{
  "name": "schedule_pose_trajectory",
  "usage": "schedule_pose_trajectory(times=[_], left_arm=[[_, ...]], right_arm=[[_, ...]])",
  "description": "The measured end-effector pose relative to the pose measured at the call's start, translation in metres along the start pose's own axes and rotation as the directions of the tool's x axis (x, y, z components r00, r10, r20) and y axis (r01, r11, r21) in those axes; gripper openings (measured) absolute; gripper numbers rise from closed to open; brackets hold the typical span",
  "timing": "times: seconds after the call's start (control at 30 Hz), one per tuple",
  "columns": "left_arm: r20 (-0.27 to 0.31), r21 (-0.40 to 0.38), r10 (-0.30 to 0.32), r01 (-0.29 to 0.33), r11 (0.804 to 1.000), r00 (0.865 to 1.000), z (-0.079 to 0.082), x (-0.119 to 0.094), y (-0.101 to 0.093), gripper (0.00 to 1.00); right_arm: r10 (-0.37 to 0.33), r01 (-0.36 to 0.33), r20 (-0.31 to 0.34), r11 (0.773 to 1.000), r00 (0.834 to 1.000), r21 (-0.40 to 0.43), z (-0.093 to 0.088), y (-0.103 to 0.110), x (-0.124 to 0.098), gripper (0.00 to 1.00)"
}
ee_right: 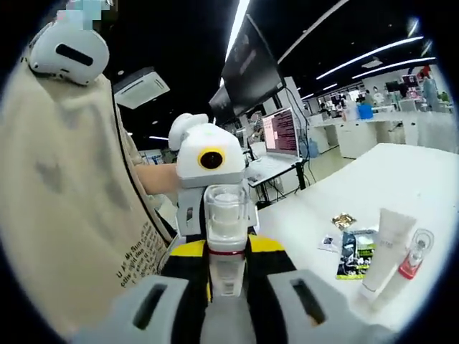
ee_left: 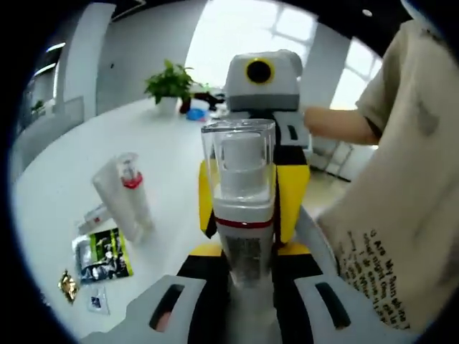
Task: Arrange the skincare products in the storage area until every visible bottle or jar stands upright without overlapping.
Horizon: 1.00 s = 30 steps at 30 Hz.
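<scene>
Passing a clear-capped bottle (ee_left: 244,208) between hands, both the left hand-held gripper (ee_left: 244,315) and the right hand-held gripper (ee_right: 226,315) are clamped on it, above the bench (ee_left: 64,186). Uneven release could drop it onto the tube (ee_right: 384,247) standing beside the bottle's landing spot.

A clear-capped pump bottle (ee_left: 244,208) with a red band is upright off the table; two white tubes (ee_right: 393,258) stand together.
</scene>
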State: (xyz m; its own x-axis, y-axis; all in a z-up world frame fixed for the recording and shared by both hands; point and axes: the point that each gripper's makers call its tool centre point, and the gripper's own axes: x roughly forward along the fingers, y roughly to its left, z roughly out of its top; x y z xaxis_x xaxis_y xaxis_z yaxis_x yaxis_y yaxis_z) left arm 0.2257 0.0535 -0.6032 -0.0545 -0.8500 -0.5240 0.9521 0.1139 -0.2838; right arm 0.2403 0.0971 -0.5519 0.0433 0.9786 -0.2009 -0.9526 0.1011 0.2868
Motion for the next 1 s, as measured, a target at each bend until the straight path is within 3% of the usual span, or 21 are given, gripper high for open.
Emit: schedule_pose_trajectory(times=[0.33,0.5,1.0], left_arm=[[0.02,0.002,0.152,-0.152,0.988,0.988,0.004,-0.001,0.026,0.18],[0.005,0.02,0.257,-0.257,0.966,0.967,0.004,0.001,0.048,0.18],[0.0,0.038,0.307,-0.307,0.951,0.952,0.002,0.022,0.075,0.18]], right_arm=[[-0.106,0.106,0.045,0.994,0.993,0.008,0.004,-0.021,0.0,0.21],[-0.23,0.228,0.067,0.973,0.971,0.027,0.002,-0.04,-0.001,0.23],[-0.43,0.428,0.059,0.903,0.901,0.047,-0.014,-0.07,-0.012,0.24]])
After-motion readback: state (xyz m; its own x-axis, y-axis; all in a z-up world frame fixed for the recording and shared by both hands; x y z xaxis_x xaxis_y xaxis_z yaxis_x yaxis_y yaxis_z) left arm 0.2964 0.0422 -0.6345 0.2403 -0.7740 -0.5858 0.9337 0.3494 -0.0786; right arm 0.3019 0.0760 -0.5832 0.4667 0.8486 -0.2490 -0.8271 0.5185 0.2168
